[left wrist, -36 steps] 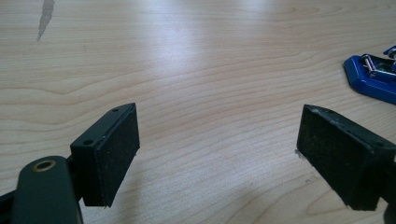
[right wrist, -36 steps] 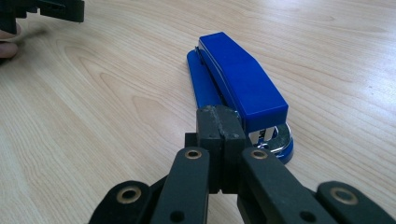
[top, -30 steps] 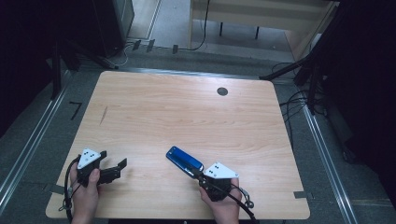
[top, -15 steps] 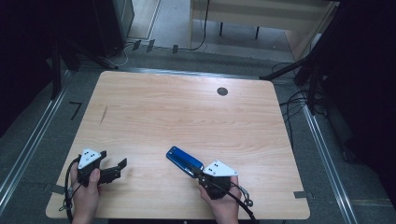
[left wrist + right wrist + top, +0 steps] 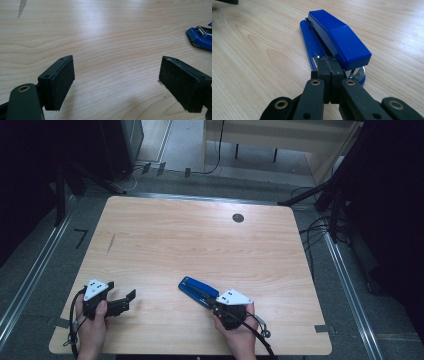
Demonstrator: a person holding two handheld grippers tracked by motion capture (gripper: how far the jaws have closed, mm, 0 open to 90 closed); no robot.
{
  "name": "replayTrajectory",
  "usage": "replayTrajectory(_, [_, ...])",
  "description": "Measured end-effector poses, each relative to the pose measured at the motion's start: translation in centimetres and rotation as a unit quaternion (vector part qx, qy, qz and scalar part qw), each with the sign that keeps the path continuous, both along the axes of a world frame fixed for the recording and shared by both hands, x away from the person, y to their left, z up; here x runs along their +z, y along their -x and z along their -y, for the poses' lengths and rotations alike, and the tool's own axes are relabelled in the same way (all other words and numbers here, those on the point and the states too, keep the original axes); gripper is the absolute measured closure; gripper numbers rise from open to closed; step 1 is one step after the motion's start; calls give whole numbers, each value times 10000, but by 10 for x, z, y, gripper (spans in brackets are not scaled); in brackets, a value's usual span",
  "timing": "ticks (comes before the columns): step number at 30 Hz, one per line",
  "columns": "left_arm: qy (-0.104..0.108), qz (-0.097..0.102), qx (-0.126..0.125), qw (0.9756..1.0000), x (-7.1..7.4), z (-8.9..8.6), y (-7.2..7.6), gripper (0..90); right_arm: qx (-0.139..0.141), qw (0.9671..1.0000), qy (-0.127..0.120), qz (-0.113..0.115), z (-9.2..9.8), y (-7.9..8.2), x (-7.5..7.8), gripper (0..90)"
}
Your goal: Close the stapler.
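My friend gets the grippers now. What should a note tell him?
Left gripper: open, nothing between its pads, at the table's near left.
Right gripper: shut, jaws pressed together, tips at the rear end of the blue stapler. I cannot tell whether they touch it.
Stapler: lies flat near the table's front, closed.
Done: nothing to see yet.
Left: probably gripping or working the stapler.

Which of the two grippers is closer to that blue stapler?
The right. The right gripper, jaws shut, sits at the near end of the blue stapler, touching or almost so. The left gripper, jaws open, rests well off to the stapler's left.
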State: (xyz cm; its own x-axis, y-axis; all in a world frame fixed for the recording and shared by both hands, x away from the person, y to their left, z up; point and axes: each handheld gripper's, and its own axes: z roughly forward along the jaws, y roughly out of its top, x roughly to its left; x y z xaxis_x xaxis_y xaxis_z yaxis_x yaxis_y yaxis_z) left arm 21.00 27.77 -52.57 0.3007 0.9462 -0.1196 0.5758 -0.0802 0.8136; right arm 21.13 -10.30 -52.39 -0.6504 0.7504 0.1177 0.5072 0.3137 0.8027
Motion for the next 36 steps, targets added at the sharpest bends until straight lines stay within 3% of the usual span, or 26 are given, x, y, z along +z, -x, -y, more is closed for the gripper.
replayTrajectory(4, [1, 9, 8, 10000, 0, 0, 0, 139, 19, 10000, 69, -61, -1, 0, -5, 900])
replayTrajectory(15, [7, 10, 8, 10000, 0, 0, 0, 139, -7, 9992, 359, 188, -5, -1, -6, 900])
replayTrajectory(36, [1, 27, 30, 10000, 0, 0, 0, 140, -250, 9983, 464, 240, 1, -13, -6, 900])
